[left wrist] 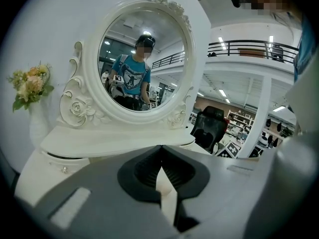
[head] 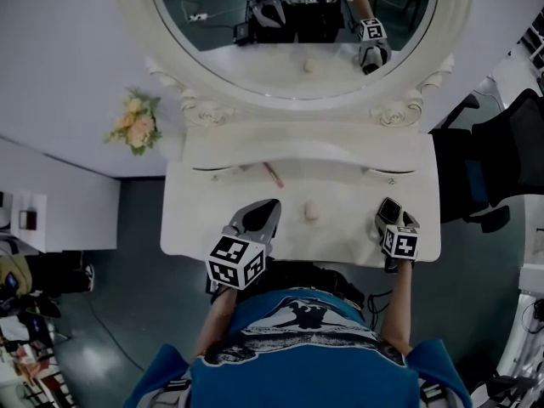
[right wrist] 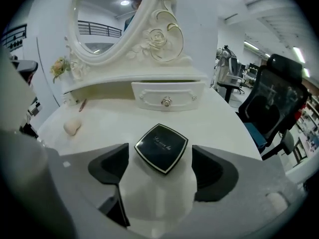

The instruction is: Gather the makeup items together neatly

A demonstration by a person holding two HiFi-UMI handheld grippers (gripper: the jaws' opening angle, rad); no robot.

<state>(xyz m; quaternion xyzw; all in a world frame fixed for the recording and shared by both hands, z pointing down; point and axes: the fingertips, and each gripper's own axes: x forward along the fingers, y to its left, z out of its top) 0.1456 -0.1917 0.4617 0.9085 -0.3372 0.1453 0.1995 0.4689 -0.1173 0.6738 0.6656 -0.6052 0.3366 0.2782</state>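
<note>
Tabletop (head: 191, 215) in front of you; the mirror (head: 221, 24) stands on a raised drawer ledge (right wrist: 167, 97) along the back edge.

Compact (right wrist: 161, 148) lies flat by the right edge, toward your near-right corner.

Sponge (head: 312, 212) sits about mid-tabletop, left of the compact and well apart from it.

Thin stick (head: 273, 174) lies at the back, close under the ledge, left of centre, behind the sponge.

Off the tabletop: flowers (head: 136, 124) beyond the back-left corner, chair (head: 501, 160) past the right edge.
</note>
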